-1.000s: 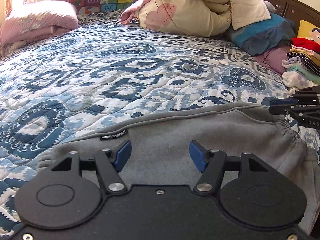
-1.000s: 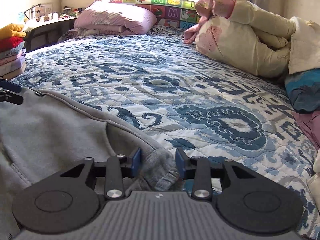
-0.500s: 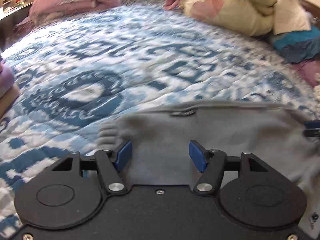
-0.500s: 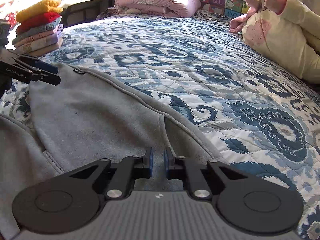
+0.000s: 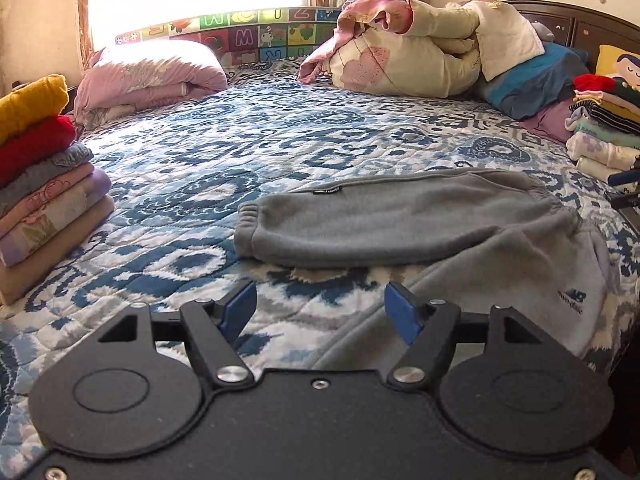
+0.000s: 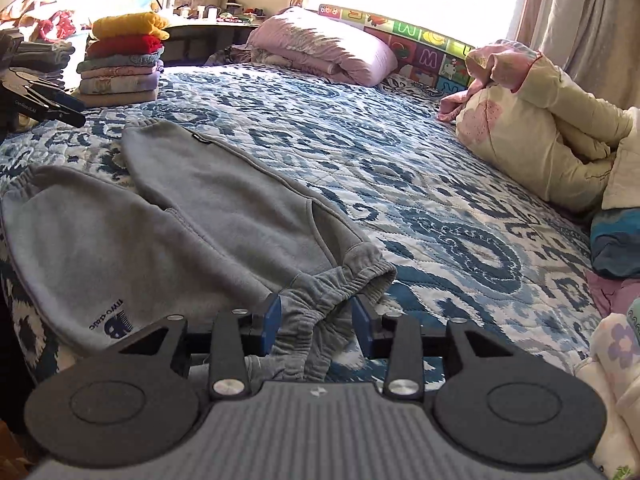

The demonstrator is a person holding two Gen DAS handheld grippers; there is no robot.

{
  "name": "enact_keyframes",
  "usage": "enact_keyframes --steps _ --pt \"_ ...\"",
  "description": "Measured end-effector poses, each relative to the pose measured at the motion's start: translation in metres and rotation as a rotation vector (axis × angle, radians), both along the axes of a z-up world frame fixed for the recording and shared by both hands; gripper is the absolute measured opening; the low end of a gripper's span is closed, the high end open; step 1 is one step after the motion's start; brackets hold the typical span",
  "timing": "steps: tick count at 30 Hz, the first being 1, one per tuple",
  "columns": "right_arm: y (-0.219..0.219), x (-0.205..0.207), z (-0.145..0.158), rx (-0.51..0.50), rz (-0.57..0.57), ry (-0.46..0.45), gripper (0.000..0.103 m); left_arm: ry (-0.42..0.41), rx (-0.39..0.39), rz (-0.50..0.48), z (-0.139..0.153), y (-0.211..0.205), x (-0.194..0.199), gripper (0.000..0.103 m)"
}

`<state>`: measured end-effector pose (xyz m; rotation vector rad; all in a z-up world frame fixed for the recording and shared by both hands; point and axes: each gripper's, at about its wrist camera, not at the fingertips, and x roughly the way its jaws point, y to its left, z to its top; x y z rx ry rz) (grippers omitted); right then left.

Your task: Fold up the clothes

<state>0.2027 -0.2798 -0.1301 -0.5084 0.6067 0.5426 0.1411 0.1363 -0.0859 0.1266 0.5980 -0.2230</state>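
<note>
Grey pants (image 5: 384, 220) lie on the bed (image 5: 280, 148), both tools open.

The left tool (image 5: 320, 306) hovers with jaws wide apart over quilt and a pant leg, gripping nothing. The right tool (image 6: 316, 320) has its jaws parted around the bunched waistband (image 6: 340, 280), not clamped. Folded stacks (image 6: 120, 60) sit at the bed's edge.

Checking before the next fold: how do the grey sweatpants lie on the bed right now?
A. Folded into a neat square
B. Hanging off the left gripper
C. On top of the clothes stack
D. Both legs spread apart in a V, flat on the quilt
D: the sweatpants lie flat on the quilt, legs diverging from the waistband, and both grippers are open.
</note>
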Motion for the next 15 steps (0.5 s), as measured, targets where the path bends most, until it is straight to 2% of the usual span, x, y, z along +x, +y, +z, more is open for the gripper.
enact_keyframes --steps 3,8,15 --pt "0.003 -0.026 -0.004 -0.082 0.061 -0.049 0.050 -0.027 0.082 -0.009 -0.006 -0.004 -0.040 0.070" --pt "0.007 -0.070 -0.010 -0.219 0.164 -0.131 0.050 -0.079 0.204 -0.056 -0.021 -0.016 -0.090 0.070" --pt "0.014 -0.132 -0.018 -0.411 0.307 -0.245 0.052 -0.098 0.394 -0.128 -0.039 -0.035 -0.107 0.070"
